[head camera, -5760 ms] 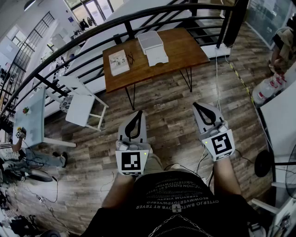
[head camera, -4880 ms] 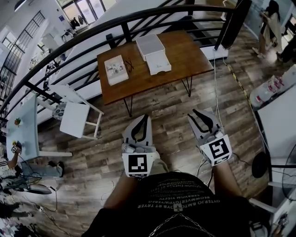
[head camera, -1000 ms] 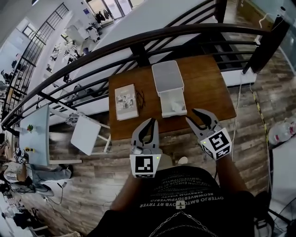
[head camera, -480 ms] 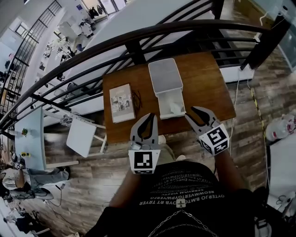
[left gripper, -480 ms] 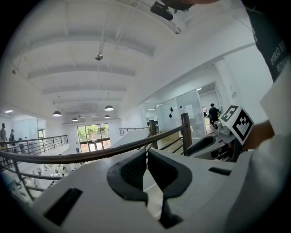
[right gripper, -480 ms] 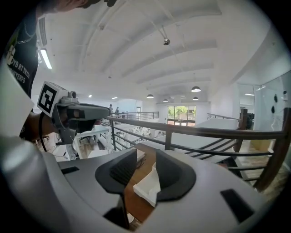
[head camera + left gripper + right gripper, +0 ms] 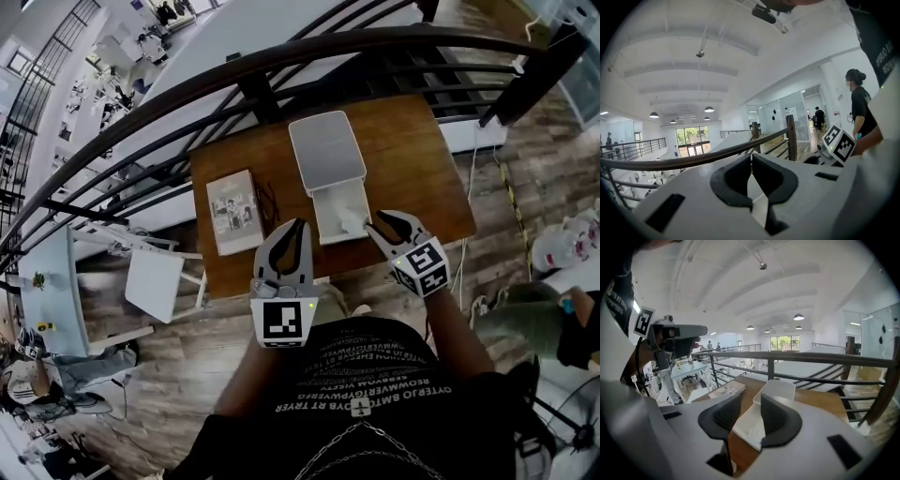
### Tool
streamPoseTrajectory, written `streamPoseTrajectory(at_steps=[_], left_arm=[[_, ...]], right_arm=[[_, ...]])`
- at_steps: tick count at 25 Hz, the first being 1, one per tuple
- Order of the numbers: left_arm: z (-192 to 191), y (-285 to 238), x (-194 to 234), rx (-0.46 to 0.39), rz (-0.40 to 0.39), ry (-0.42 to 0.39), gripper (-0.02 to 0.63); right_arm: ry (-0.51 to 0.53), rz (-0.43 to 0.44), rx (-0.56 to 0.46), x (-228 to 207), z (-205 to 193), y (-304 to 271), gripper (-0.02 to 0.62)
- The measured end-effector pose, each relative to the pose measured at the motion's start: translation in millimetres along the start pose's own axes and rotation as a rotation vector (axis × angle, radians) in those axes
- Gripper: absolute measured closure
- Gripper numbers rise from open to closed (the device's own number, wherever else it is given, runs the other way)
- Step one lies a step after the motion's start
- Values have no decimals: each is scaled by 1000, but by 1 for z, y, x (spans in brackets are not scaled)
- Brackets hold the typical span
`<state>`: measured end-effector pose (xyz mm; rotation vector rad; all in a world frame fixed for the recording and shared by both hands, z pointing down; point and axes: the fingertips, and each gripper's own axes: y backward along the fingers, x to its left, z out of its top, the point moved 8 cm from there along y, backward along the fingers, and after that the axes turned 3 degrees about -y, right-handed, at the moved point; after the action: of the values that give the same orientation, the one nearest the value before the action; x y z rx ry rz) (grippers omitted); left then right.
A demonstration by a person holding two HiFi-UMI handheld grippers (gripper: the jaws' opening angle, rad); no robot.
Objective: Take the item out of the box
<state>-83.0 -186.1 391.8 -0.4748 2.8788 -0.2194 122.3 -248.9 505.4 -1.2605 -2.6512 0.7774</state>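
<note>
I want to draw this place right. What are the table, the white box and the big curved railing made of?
Table: looks like wood, a warm brown top with faint streaks like grain and a dull sheen.
White box: maybe cardboard or plastic. It is plain and matte with thin straight walls, and I can't tell which.
Railing: probably metal, with dark, smooth, slim bars bent in a long curve.
</note>
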Motion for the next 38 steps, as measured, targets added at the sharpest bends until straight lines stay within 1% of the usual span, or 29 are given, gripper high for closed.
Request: streamPoseTrajectory(at_steps=[4, 14, 18, 24, 31, 35, 38], left_arm=[[-9, -19, 15, 23, -13, 10, 600], [-26, -53, 47, 67, -54, 19, 600], [-30, -66, 63, 48, -72, -5, 600], [-38, -82, 79, 60, -115, -20, 600], [-41, -102, 93, 79, -163, -25, 600], [-50, -108, 98, 87, -178, -30, 600], [-57, -108, 99, 93, -178, -9, 600]], right_arm=[[-34, 7, 41, -14, -12, -31, 465], [-68, 20, 215, -39, -60, -100, 463], [-80, 23, 292, -44, -80, -126, 462], [-111, 16, 394, -54, -106, -158, 457], [-136, -1, 493, -63, -119, -179, 449], [-115, 2, 521, -62, -121, -192, 462], [-76, -1, 569, -60, -124, -201, 459]])
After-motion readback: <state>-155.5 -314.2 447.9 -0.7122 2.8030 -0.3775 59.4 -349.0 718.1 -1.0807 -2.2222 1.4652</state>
